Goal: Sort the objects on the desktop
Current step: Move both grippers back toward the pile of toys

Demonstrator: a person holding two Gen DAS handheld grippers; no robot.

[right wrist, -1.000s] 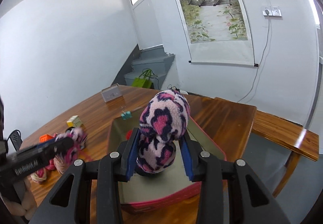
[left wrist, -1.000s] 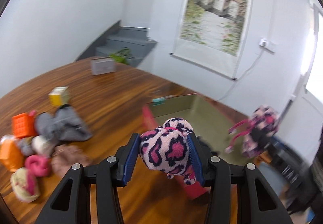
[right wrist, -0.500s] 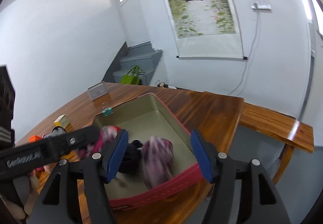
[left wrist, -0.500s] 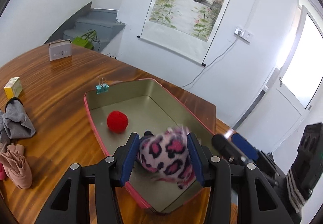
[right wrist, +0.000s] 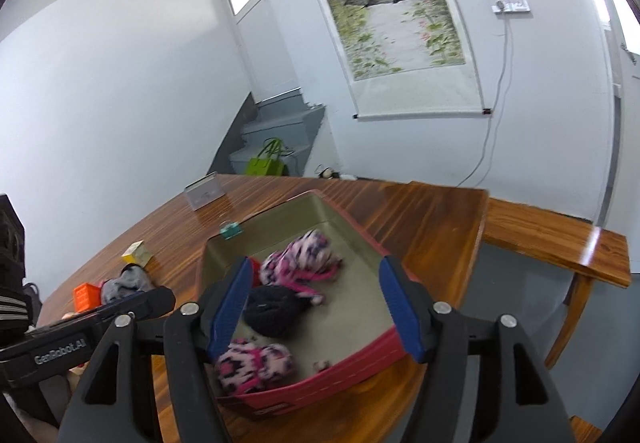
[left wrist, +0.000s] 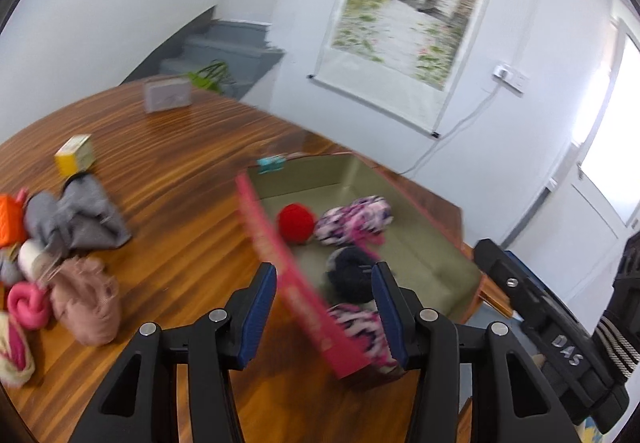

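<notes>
Two pink leopard-print plush toys [right wrist: 298, 257] lie w/ red yarn ball [left wrist: 295, 222] inside pink-walled tray [right wrist: 360, 353]; right gripper [right wrist: 316, 309] jaws spreading, empty; left gripper [left wrist: 325, 313] jaws apart, empty.

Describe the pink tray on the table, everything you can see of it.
The pink tray is a shallow rectangular box with pink outer walls and a dull olive-gold inside that looks like metal. It lies flat on the wooden table, open at the top. Inside lie a red ball, a dark ball and two pink leopard-print plush pieces. A teal binder clip sits at its far corner. Neither claw touches it.
</notes>
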